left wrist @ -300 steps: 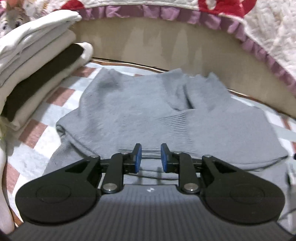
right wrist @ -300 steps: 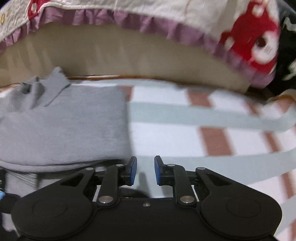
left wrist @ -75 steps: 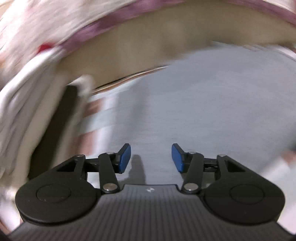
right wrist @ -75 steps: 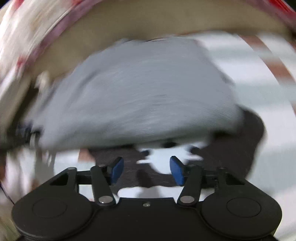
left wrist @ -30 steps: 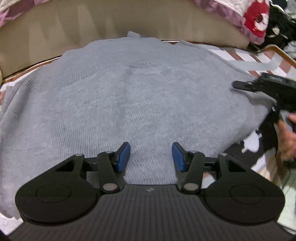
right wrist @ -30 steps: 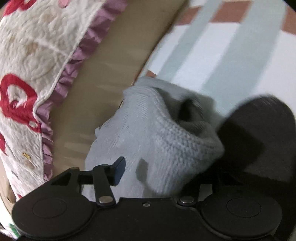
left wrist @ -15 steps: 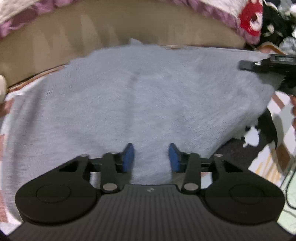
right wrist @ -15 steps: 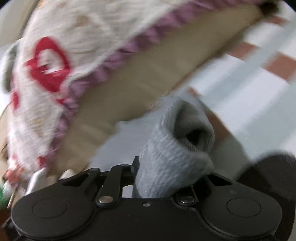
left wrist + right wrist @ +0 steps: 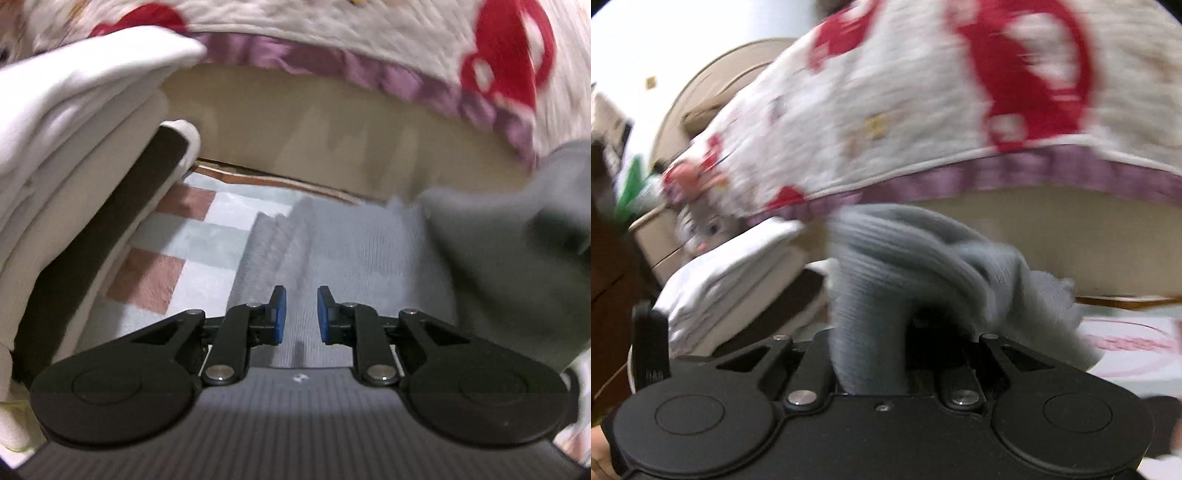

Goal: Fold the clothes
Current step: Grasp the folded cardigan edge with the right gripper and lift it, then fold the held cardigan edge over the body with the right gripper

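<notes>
Sweater: grey knit (image 9: 354, 251), part of it flat on the checked cloth straight ahead of the left gripper, ribbed edge toward the stack; another part lifted at the right of the left view, a dark blurred fold hanging above the flat part.
Sweater, right view: a thick bunch of it (image 9: 886, 295) rises straight out of the right gripper, arching up and over to the right, ragged edge drooping toward the cloth.
Right gripper: (image 9: 882, 373) fingers hidden under the knit, clamped on that bunch; it's got hold of the sweater, no doubt.
Left gripper: (image 9: 298, 314) blue fingers (image 9: 277, 310) parted by a narrow gap, nothing between them, poised just over the flat sweater near its left edge.
Cloth: (image 9: 184, 258) white, pale grey and brick-red checks, bare to the left of the sweater.
Stack: folded white and cream clothes with one black layer (image 9: 85, 155), piled at the left, just beside the sweater; seen in the right view too, at the left.
Quilt: white with red shapes and a purple frill (image 9: 332, 40), hanging over a beige panel (image 9: 314, 147) behind the cloth.
Sharpness: both views smeared, the right one most.
</notes>
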`<state>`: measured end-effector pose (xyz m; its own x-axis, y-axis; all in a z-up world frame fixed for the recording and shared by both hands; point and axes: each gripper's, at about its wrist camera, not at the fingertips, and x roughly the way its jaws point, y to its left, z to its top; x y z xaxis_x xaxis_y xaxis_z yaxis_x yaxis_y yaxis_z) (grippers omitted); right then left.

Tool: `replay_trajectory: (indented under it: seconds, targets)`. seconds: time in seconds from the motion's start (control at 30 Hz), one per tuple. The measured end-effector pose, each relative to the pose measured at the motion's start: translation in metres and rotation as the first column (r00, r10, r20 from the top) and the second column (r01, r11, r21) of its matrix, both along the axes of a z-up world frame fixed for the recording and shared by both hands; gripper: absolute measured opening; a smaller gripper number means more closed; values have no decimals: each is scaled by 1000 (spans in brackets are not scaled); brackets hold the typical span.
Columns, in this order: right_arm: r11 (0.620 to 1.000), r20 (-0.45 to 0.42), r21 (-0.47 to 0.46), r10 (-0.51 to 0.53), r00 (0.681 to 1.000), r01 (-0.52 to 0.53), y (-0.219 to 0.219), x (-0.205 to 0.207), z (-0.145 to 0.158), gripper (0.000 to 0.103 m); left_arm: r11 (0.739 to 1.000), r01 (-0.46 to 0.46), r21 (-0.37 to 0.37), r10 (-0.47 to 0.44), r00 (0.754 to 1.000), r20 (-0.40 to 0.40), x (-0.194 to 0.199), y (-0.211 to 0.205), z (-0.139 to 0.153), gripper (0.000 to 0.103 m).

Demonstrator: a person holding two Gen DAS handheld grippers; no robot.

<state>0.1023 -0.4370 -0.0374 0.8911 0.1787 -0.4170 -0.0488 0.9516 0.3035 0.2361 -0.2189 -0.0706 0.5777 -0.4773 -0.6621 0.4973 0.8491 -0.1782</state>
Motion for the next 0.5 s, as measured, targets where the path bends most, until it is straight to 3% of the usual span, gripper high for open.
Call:
replay_trajectory:
  seconds: [0.1,0.27,0.37,0.5]
  targets:
    - [995,-48,-76,58,997,-62,52,33,-21,18,996,-58,-67,57,998,-19,16,22,4,17]
    - [971,-207,-216,59,977,-105,109,67,-84,18,998,-60,-33,54,987,-152,23,29,-23,17]
    - [930,-231,-336,74,970,-151,124,56,-114,19,1000,-9,-9,8,991,-136,17,33,-24,17]
    - [894,-171,-402,139,975,-198,132,34,-111,40,998,31,-52,-36,993,-112,11,41,-19,19]
